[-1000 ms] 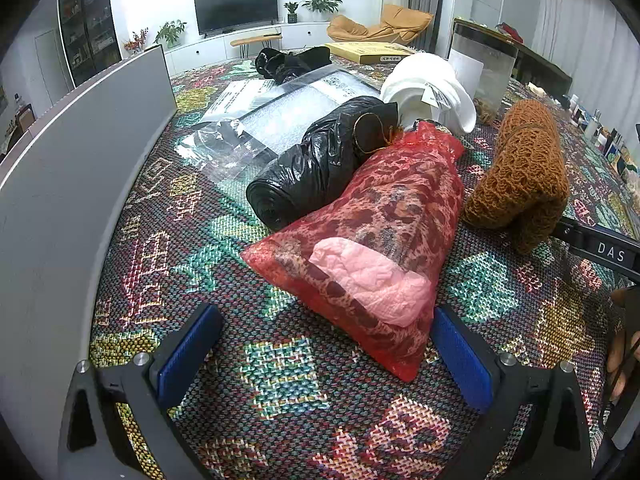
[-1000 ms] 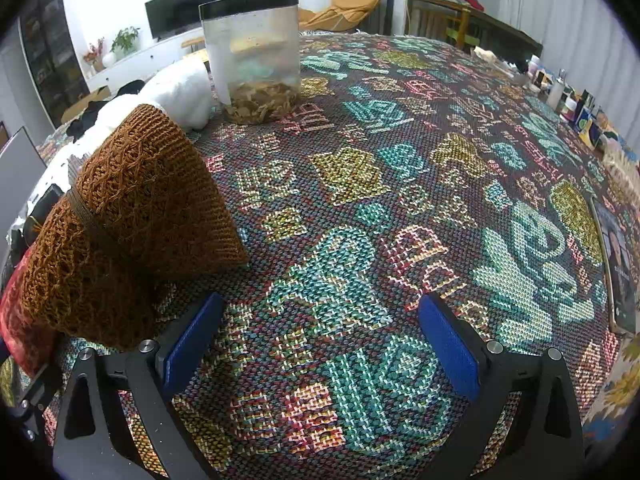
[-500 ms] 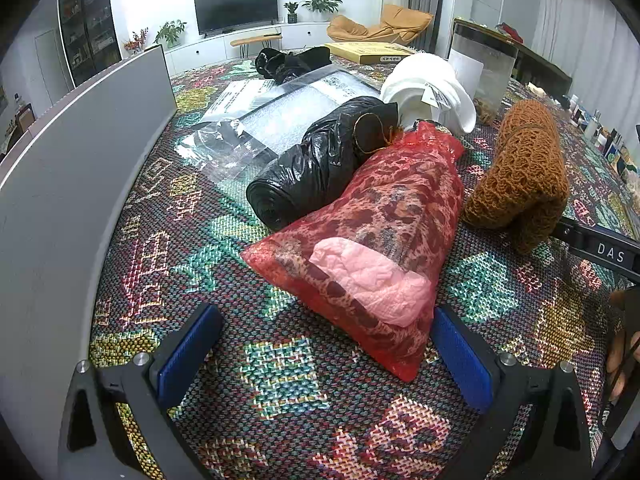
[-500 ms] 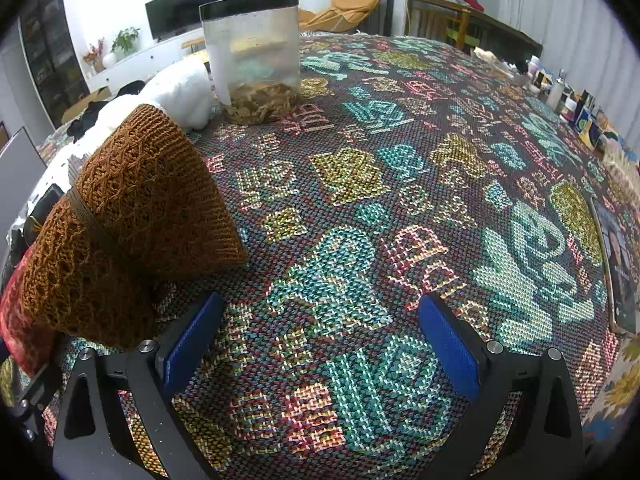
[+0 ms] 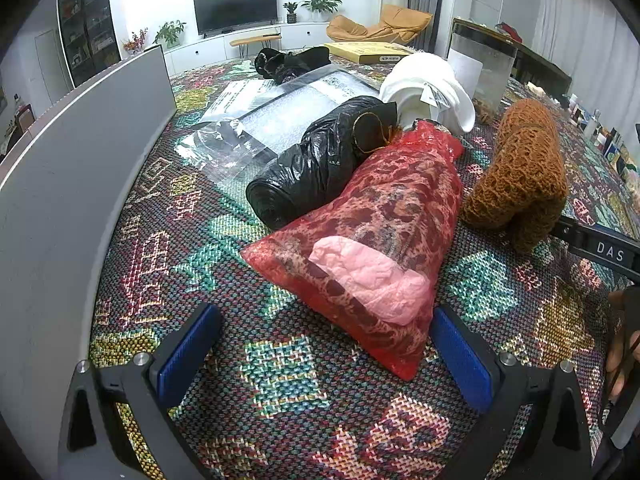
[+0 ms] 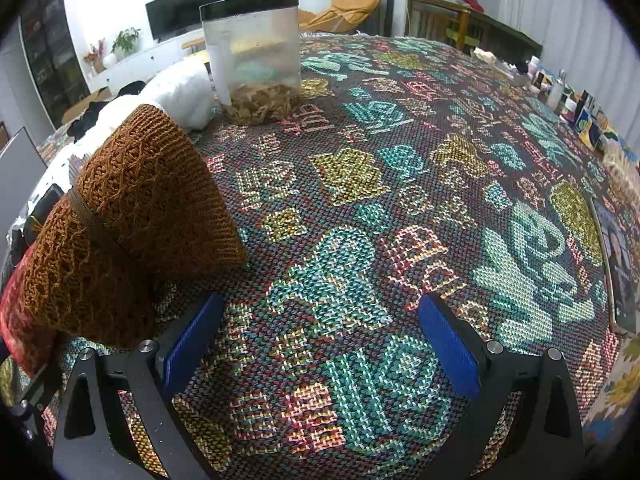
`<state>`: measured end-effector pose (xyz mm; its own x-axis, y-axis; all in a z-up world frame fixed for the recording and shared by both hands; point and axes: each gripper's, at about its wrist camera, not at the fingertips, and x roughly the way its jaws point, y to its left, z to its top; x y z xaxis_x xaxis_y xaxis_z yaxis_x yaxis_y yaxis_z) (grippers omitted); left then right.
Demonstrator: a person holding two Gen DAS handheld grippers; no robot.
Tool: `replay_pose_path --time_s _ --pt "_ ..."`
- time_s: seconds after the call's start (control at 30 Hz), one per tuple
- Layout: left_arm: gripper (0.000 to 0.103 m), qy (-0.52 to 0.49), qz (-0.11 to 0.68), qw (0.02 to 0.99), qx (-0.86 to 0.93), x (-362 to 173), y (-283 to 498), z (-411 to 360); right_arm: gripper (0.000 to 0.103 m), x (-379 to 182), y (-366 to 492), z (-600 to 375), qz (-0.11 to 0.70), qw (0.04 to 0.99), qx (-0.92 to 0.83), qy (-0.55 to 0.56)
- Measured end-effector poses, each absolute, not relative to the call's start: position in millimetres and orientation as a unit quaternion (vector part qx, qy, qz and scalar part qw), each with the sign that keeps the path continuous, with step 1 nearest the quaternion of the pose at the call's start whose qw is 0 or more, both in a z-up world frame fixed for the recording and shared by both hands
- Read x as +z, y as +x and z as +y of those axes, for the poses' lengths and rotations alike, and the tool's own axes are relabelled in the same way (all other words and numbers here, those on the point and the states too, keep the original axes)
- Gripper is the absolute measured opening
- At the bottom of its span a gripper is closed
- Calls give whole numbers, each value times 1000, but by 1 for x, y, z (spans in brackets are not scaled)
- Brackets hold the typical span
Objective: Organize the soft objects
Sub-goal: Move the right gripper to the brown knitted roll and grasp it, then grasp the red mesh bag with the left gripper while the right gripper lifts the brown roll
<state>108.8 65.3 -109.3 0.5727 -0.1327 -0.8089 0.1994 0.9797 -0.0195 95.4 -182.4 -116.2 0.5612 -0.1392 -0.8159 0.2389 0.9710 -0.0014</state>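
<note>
A red mesh bag [image 5: 376, 240] with a pink bag inside lies on the patterned table cloth, its near end between my left gripper's [image 5: 320, 356] open blue pads. Beside it lie a black plastic roll [image 5: 316, 168], a white garment [image 5: 428, 88] and a brown knitted bundle [image 5: 520, 172]. The brown bundle [image 6: 128, 232] shows at the left of the right wrist view, left of my open, empty right gripper [image 6: 320, 340].
A grey panel [image 5: 80, 152] stands along the left. Clear plastic bags [image 5: 272, 120], a black cloth [image 5: 292, 62] and a yellow box [image 5: 368, 50] lie farther back. A clear canister [image 6: 252, 60] stands behind the bundle. Small bottles [image 6: 560, 88] line the right edge.
</note>
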Motion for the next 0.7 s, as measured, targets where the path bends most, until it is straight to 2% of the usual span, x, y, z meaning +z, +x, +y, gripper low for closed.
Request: replay_pose_path --time_s 0.13,0.37,0.4,0.43,0.47,0.5,0.6,0.7 --pt "103 59 464 878 -104 -101 100 62 100 -116 95 -182 456 882 -107 55" --pt "103 120 389 906 -113 -68 103 32 100 -116 95 -182 456 882 -107 55" --pt "100 130 390 904 -115 -70 109 27 100 -116 95 -182 456 882 -107 55" --pt "82 138 397 900 -116 -74 115 23 100 -116 95 -182 456 882 -107 55" --pt "68 142 418 890 -109 -82 123 19 100 -116 95 -182 455 882 -107 55" --pt "42 138 432 885 -104 -86 128 19 100 -116 95 -182 455 882 -107 55" --pt "37 75 455 880 -115 -85 119 38 100 -116 96 -182 455 882 -107 55" --pt "37 49 478 870 -112 -79 90 54 100 -116 95 -182 455 882 -108 55"
